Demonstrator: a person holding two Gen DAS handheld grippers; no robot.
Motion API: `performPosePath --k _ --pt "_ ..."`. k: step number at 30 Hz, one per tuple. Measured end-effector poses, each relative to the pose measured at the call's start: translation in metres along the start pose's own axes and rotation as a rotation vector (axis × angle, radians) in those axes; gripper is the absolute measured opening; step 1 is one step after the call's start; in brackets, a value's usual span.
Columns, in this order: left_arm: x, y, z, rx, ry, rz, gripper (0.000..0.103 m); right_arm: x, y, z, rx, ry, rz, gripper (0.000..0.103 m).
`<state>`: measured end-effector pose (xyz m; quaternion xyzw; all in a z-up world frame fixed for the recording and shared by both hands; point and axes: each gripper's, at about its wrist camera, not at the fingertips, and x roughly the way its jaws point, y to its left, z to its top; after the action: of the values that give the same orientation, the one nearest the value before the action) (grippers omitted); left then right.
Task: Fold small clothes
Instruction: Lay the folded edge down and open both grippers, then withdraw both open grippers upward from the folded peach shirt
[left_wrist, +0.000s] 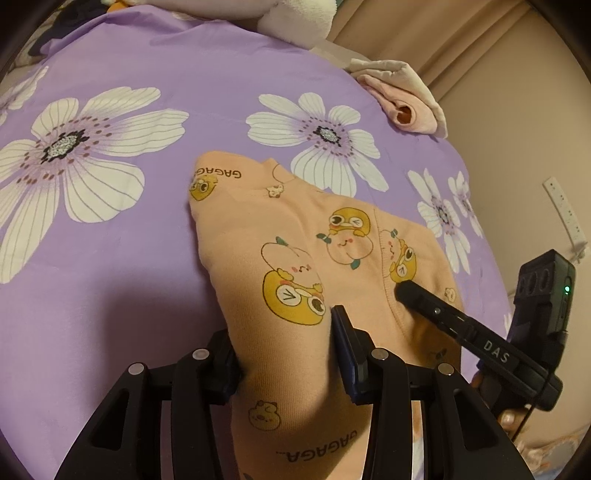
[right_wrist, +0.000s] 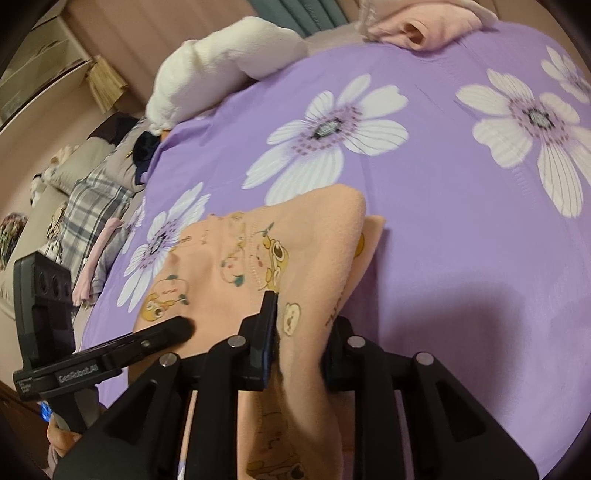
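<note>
Purple floral bedspread (left_wrist: 192, 66) under peach garment (left_wrist: 295, 258), bunched between both grippers' clamped jaws.

Purple floral bed sheet (left_wrist: 155, 258), peach cartoon garment (left_wrist: 295, 258) on it, pink clothes (left_wrist: 406, 99) at far edge

Purple floral bedsheet (left_wrist: 177, 55) spreads beyond the fingertips. White plush toy (right_wrist: 221, 55) lies far ahead. Plaid pillow (right_wrist: 92, 199) sits far left.
</note>
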<state>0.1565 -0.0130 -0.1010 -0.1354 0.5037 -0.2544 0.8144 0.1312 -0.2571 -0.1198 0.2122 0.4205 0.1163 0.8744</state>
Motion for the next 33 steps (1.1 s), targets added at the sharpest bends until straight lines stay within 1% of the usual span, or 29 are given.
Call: performPosePath --k 5,7,11,13,17,21,22,24,27,28,30,33 --pt "-0.008 -0.002 -0.003 0.012 -0.012 0.043 0.043 0.000 -0.008 -0.002 0.036 0.009 -0.017 0.032" --pt "-0.015 -0.003 -0.005 0.023 -0.027 0.063 0.043 -0.002 -0.010 -0.002 0.048 0.007 -0.052 0.044" --pt "-0.033 -0.007 -0.009 0.062 -0.075 0.123 0.043 -0.013 -0.012 -0.003 0.041 -0.029 -0.112 0.044" --pt "-0.042 -0.009 -0.011 0.079 -0.099 0.138 0.043 -0.019 -0.011 -0.003 0.025 -0.053 -0.146 0.045" --pt "-0.055 -0.020 -0.018 0.123 -0.129 0.128 0.043 -0.035 -0.007 -0.004 -0.014 -0.112 -0.220 0.045" --pt "-0.054 -0.038 -0.030 0.197 -0.117 0.115 0.043 -0.051 -0.004 -0.005 -0.045 -0.159 -0.250 0.045" --pt "-0.053 -0.041 -0.032 0.208 -0.113 0.112 0.043 -0.054 -0.001 -0.006 -0.057 -0.165 -0.245 0.045" --pt "-0.048 -0.049 -0.040 0.241 -0.100 0.103 0.043 -0.059 0.006 -0.010 -0.094 -0.173 -0.219 0.040" --pt "-0.039 -0.053 -0.048 0.257 -0.073 0.099 0.043 -0.063 0.018 -0.017 -0.154 -0.185 -0.163 0.027" --pt "-0.038 -0.054 -0.051 0.261 -0.068 0.103 0.043 -0.062 0.022 -0.019 -0.173 -0.184 -0.150 0.024" --pt "-0.032 -0.053 -0.053 0.266 -0.060 0.121 0.043 -0.056 0.028 -0.021 -0.194 -0.163 -0.131 0.019" --pt "-0.028 -0.048 -0.053 0.252 -0.054 0.116 0.043 -0.040 0.030 -0.023 -0.206 -0.115 -0.132 0.018"
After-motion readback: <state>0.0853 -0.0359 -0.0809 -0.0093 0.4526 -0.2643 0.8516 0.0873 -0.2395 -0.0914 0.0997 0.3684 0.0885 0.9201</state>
